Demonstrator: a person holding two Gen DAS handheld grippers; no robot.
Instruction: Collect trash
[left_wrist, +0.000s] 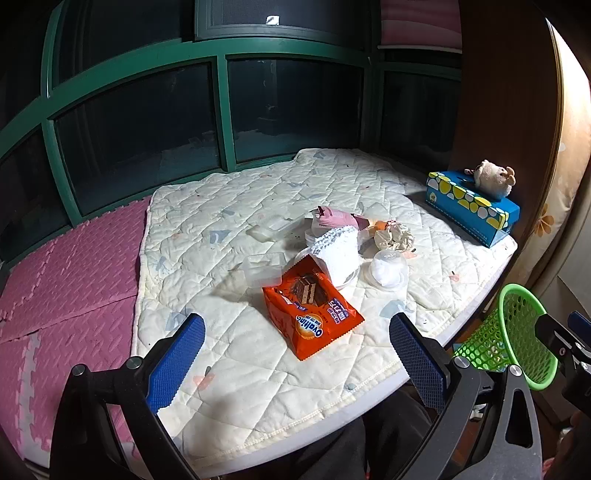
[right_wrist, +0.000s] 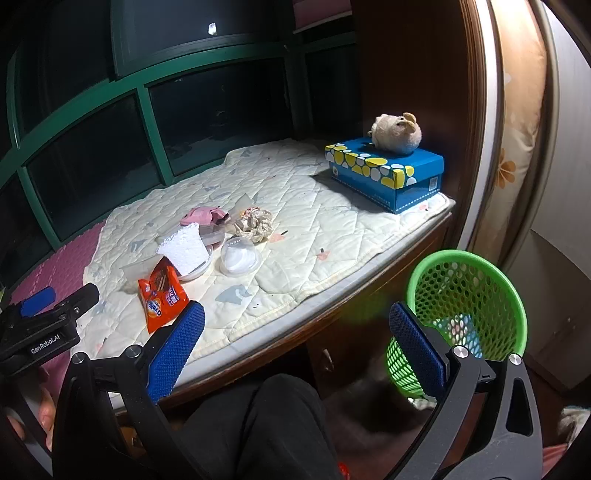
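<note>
Both tongs, left tongs (left_wrist: 297, 358) and right tongs (right_wrist: 297, 356), hang wide open and empty, so the slippery orange wrapper (left_wrist: 312, 308) could slide away, missing the green basket (right_wrist: 465, 306).

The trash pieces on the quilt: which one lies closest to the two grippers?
The orange Ovaltine wrapper. It lies at the near edge of the pile, just ahead of the left gripper; the crumpled paper ball and pink wrapper lie farther back.

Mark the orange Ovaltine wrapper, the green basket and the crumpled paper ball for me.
orange Ovaltine wrapper (left_wrist: 314, 317), left wrist view, middle of its printed face.
green basket (right_wrist: 465, 258), right wrist view, far rim.
crumpled paper ball (left_wrist: 394, 238), left wrist view, centre of the wad.
</note>
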